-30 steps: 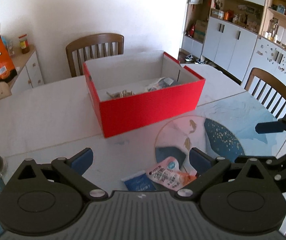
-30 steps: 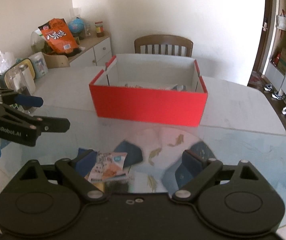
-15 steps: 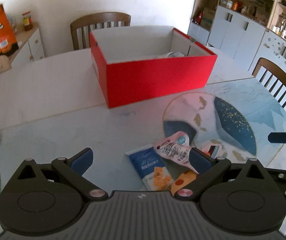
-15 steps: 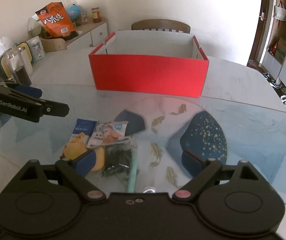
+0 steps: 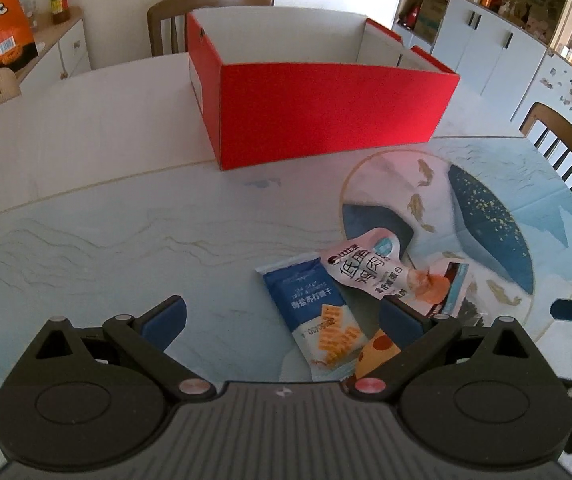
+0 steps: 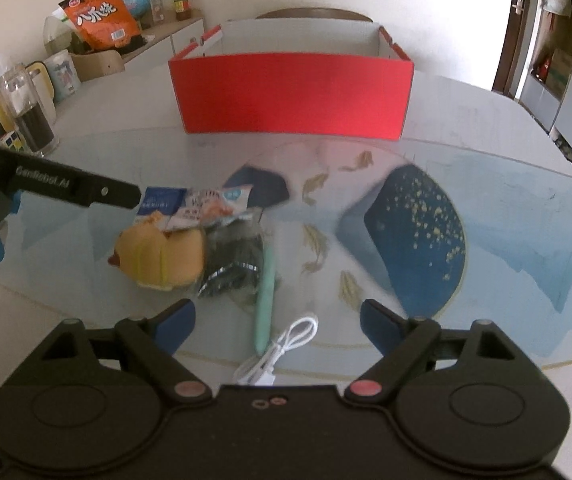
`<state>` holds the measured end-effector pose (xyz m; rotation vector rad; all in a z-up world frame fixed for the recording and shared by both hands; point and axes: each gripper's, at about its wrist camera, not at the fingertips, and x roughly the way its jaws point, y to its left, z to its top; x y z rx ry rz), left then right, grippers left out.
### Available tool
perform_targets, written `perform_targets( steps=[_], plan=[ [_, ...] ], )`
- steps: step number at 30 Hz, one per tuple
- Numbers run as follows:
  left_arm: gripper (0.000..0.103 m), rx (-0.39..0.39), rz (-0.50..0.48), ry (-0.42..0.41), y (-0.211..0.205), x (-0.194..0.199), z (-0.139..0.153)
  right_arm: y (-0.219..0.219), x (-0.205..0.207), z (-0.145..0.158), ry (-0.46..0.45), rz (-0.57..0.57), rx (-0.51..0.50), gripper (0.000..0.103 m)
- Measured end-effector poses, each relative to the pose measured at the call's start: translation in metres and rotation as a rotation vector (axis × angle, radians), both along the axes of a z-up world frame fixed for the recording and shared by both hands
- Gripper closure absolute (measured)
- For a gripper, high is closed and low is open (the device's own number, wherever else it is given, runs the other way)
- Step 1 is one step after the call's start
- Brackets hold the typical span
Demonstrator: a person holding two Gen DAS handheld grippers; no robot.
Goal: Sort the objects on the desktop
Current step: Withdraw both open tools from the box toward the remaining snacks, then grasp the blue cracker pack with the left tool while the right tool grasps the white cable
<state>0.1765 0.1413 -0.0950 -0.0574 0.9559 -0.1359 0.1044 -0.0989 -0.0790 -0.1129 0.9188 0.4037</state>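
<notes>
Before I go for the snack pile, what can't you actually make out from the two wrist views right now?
- Red box contents: its front wall hides the floor in both views.
- Dark packet: blurred in the right view, label unreadable; the pink pouch covers it in the left view.
- White cable: its near end is cut off by the right gripper body.
- Yellow plush toy: mostly hidden behind the left gripper in the left view.
</notes>
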Motion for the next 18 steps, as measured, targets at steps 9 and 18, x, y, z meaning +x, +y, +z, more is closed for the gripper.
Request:
perform_targets(
  steps=[9,18],
  plan=[
    [0.000,0.016,0.009,0.044,-0.005,0.020,-0.020,-0.002,-0.008,-0.016,0.029,-0.007,-0.012,0.015],
    [0.000,0.044,0.005,0.057,-0.007,0.027,-0.034,0.003,-0.010,-0.029,0.037,0.002,-0.044,0.020]
  ],
)
